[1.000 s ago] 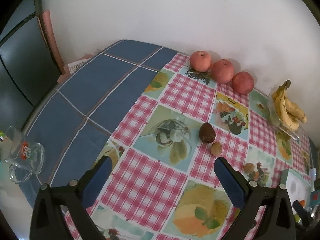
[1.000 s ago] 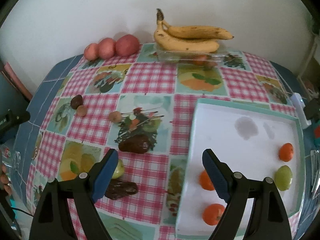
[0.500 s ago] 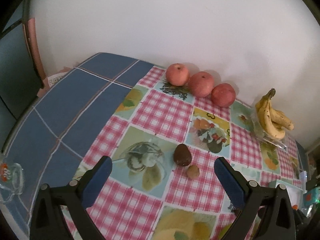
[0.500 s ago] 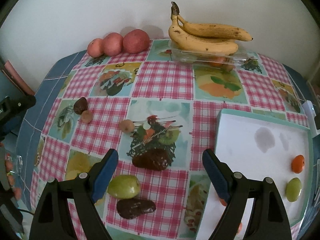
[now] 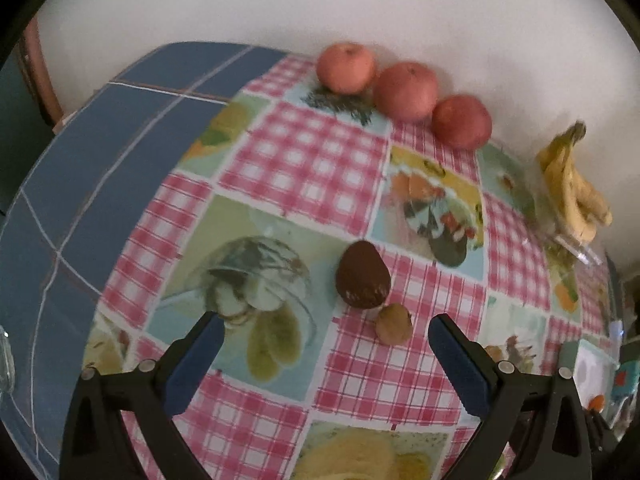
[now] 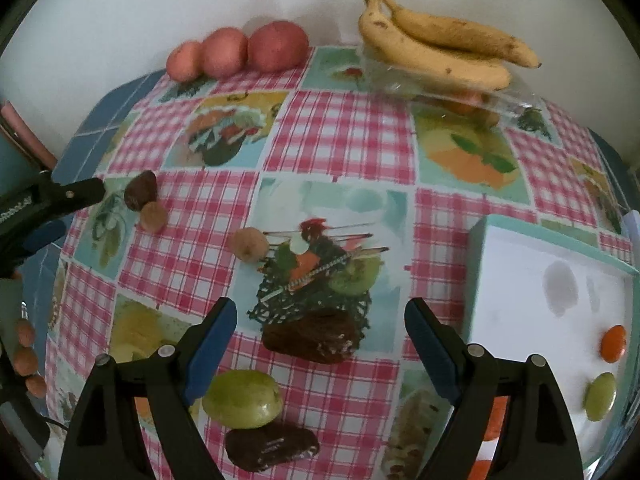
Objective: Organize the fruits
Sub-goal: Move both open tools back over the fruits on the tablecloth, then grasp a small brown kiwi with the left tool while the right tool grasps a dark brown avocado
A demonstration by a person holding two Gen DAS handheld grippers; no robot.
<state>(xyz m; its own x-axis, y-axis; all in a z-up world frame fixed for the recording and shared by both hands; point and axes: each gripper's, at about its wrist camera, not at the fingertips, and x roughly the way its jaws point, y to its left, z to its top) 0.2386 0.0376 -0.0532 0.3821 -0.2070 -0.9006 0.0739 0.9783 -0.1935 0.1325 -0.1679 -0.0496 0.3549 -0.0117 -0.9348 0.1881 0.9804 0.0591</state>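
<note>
My left gripper [image 5: 322,330] is open and empty, just short of a dark avocado [image 5: 362,275] and a small brown kiwi [image 5: 393,324] beside it. My right gripper [image 6: 320,318] is open and empty above a dark avocado [image 6: 312,335]; a green fruit [image 6: 241,399] and another dark avocado [image 6: 272,448] lie nearer, between its fingers. A kiwi [image 6: 250,244] lies further off. The left gripper's finger [image 6: 60,196] shows at the left, by the avocado and kiwi pair [image 6: 140,195].
Three red apples [image 5: 405,91] [image 6: 276,46] stand at the wall. Bananas [image 6: 436,50] [image 5: 572,196] rest on a clear box. A white tray [image 6: 516,280] at the right holds orange and green fruits. The blue tablecloth edge [image 5: 80,168] is at the left.
Both grippers have moved forward and lower towards the table. The left has closed in on the avocado and kiwi; the right has shifted left from the tray to the avocados and green fruit.
</note>
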